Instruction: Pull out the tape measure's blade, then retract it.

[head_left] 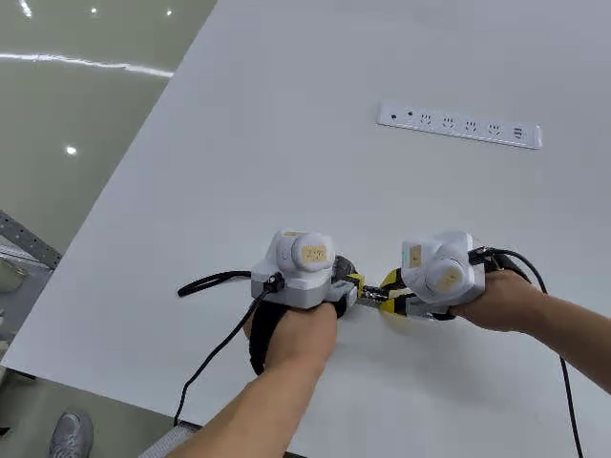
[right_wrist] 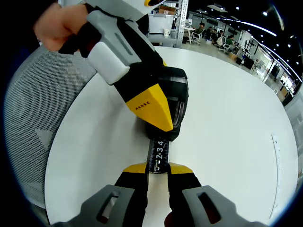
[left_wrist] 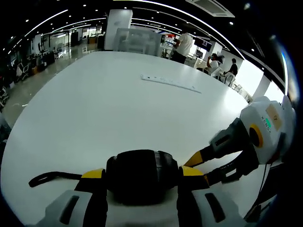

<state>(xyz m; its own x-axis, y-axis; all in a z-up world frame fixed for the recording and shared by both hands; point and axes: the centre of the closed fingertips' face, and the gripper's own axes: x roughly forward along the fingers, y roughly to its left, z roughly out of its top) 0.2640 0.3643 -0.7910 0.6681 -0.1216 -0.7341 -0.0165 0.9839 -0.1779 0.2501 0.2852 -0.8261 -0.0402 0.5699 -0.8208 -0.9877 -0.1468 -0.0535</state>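
A black tape measure (left_wrist: pixel 142 177) sits between the yellow-tipped jaws of my left gripper (left_wrist: pixel 142 176), which is shut on its case. The case (right_wrist: pixel 169 101) lies on the white table, and a short length of its blade (right_wrist: pixel 158 153), printed with the numbers 2, 3 and 4, runs toward my right gripper (right_wrist: pixel 157 169). That gripper is shut on the blade's end. In the head view the left gripper (head_left: pixel 349 292) and right gripper (head_left: pixel 389 294) face each other near the table's front edge, with the blade (head_left: pixel 370 295) between them. The tape's black wrist strap (head_left: pixel 210 281) trails left.
A white power strip (head_left: pixel 459 125) lies far back on the white table (head_left: pixel 286 143). Black cables run from both grippers off the front edge. A grey mesh chair back (right_wrist: pixel 33 123) stands beside the table. People stand at desks in the background (left_wrist: pixel 184 45).
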